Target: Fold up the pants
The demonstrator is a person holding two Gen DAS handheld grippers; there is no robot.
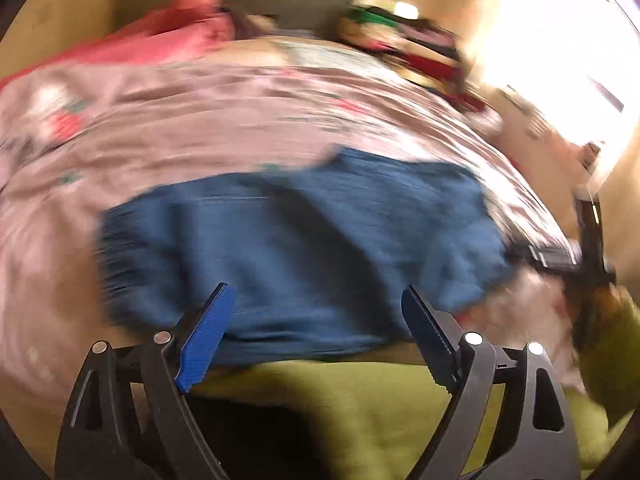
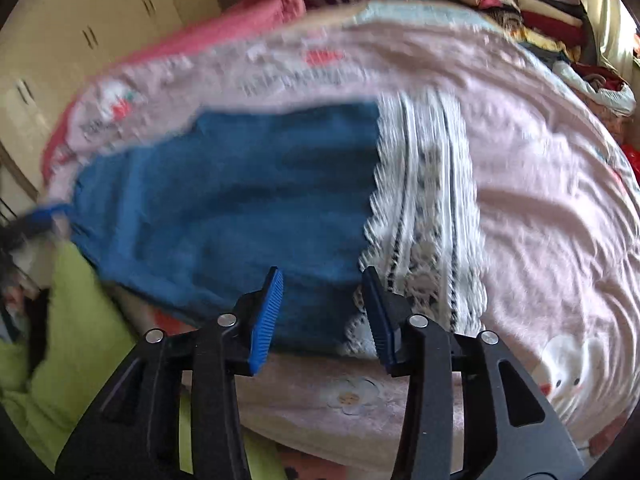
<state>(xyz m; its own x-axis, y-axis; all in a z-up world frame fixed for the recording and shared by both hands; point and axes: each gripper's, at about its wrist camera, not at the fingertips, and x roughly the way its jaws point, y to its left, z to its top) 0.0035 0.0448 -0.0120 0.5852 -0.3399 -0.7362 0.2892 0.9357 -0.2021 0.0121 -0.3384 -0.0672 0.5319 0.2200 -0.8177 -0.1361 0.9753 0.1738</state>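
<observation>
Pink printed bedspread (image 2: 552,184) across a bed, filling most of both wrist views, heavily blurred. On it, near the front edge, blue pants (image 2: 224,184) lying flat in a folded wad, with a white lace-patterned cloth (image 2: 432,208) touching their right side in the right wrist view. Red-pink blanket (image 2: 256,12) bunched at the far edge; stacked folded clothes (image 2: 532,12) at the far right corner. Lime-green sleeve (image 1: 360,412) low in the frame. Left gripper (image 1: 316,336) spread wide, nothing between the blue pads, poised just before the pants' near edge. Right gripper (image 2: 324,312) partly open, gripping nothing, over the seam where pants meet lace.
</observation>
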